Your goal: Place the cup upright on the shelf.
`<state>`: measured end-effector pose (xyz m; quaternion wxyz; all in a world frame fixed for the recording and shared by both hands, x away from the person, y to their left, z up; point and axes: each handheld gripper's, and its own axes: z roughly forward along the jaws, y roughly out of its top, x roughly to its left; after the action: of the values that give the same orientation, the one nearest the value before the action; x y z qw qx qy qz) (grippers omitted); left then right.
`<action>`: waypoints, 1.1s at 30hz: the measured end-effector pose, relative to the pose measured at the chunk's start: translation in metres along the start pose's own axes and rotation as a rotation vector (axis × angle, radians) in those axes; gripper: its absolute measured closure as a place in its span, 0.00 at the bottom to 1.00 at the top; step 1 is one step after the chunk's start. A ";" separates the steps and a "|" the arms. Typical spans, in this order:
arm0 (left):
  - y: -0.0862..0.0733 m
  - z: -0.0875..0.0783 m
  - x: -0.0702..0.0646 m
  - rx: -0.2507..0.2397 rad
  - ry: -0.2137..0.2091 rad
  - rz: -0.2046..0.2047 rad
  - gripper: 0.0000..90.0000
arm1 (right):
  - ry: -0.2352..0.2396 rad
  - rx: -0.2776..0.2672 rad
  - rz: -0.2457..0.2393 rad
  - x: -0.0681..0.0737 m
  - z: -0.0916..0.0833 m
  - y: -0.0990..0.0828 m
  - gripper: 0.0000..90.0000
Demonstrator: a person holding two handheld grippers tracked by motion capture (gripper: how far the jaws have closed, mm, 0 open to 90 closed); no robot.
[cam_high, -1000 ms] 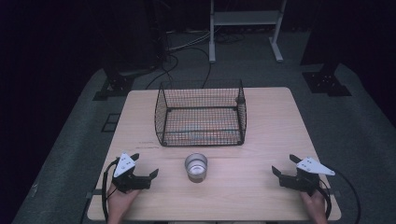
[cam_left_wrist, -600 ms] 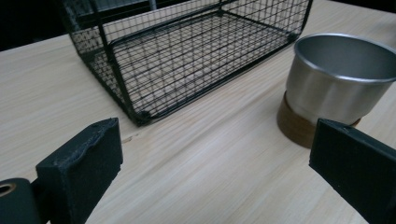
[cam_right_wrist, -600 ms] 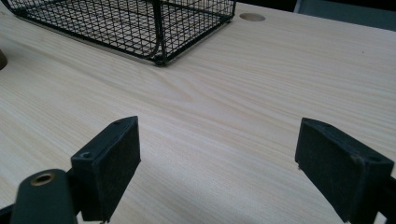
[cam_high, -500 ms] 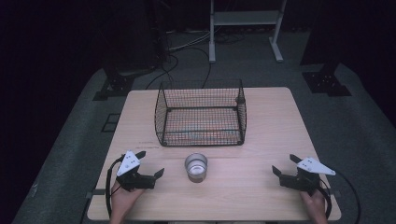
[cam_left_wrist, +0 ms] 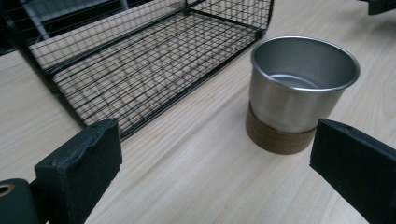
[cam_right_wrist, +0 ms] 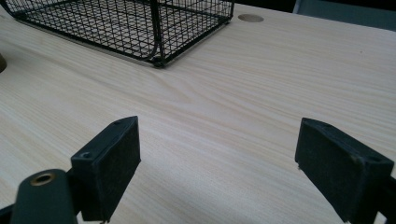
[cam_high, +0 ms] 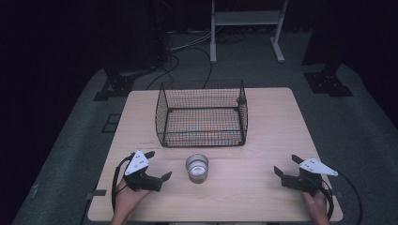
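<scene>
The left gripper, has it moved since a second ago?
Yes. In the high view the left gripper has shifted right, toward the cup, which stands where it was in front of the basket. Its jaws are open and not yet touching the cup.

Each black claw (cam_high: 157, 165) has blocky pads, a pale three-cornered plate and a trailing black cable

Your counter (cam_high: 272, 122) is a pale wood-grain top standing on a grey floor (cam_high: 356, 126). At twelve o'clock on it sits a black wire basket (cam_high: 202, 114), its mesh bottom flat on the wood. At six o'clock from the basket, just clear of its front wall, stands a steel cup (cam_high: 197, 167) on a brown base, upright.
</scene>
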<state>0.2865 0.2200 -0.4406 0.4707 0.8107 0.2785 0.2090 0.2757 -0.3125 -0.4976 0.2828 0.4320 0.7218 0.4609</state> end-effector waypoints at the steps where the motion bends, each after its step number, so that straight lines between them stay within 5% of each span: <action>1: 0.001 0.000 -0.001 -0.002 -0.014 0.007 0.01 | 0.000 0.000 0.000 0.000 0.000 0.000 0.15; 18: 0.029 0.022 -0.019 0.023 -0.170 0.081 0.01 | 0.008 -0.001 0.004 -0.001 0.000 0.000 0.15; 33: 0.046 0.040 -0.032 0.047 -0.221 0.125 0.01 | 0.013 -0.004 0.006 -0.001 0.000 0.000 0.15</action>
<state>0.2984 0.1550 -0.4220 0.4656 0.8552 0.1789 0.1407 0.2759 -0.3130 -0.4976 0.2778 0.4306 0.7215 0.4657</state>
